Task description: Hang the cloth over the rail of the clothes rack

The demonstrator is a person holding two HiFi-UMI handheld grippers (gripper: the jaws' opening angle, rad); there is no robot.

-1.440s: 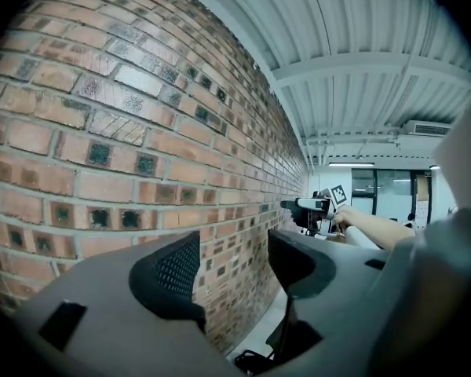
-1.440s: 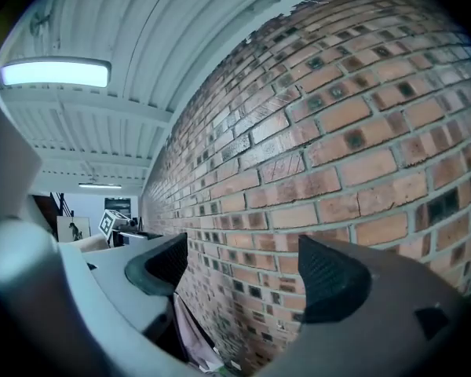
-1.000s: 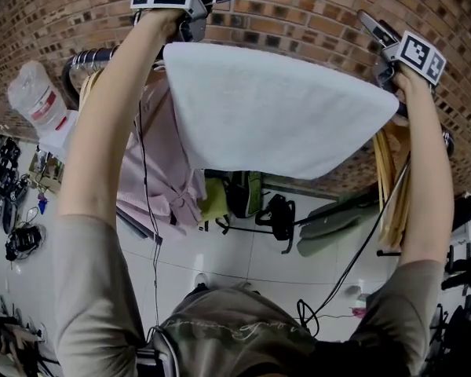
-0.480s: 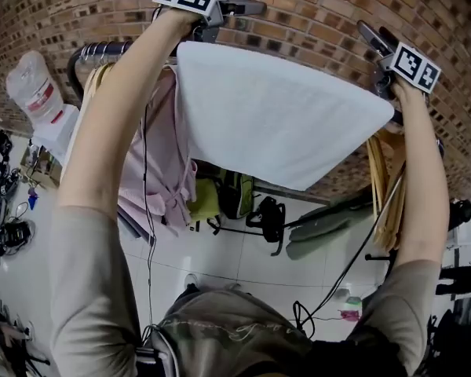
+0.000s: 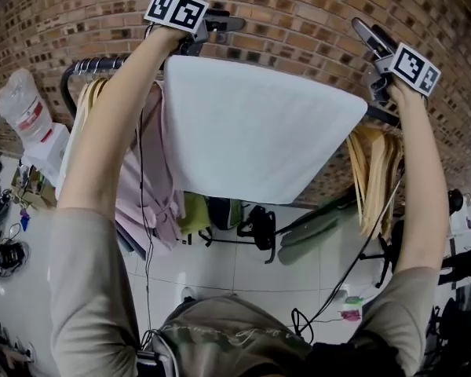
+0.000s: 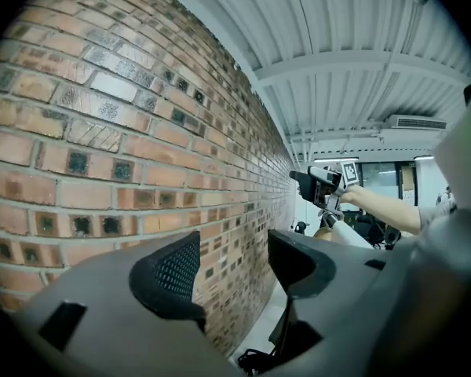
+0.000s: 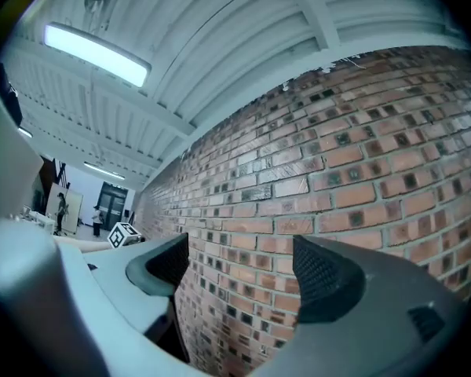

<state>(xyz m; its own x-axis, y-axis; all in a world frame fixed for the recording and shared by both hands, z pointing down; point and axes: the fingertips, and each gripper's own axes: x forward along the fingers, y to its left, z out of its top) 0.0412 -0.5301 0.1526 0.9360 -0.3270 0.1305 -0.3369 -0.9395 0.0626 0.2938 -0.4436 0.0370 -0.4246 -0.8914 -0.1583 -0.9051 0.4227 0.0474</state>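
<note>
Left tool (image 5: 222,23) and right tool (image 5: 366,31) are held with jaws apart, nothing clamped; cloth (image 5: 251,132) between them is judged light and limp, best pinched at top corners.

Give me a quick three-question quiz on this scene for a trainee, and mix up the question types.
1. True or false: the left gripper is holding the cloth.
2. What hangs on the rail just left of the cloth? A) pink garment B) blue jeans C) black coat
3. Fill in: between the jaws of the right gripper, only a ___ wall shows.
Key: 1 false; 2 A; 3 brick.
</note>
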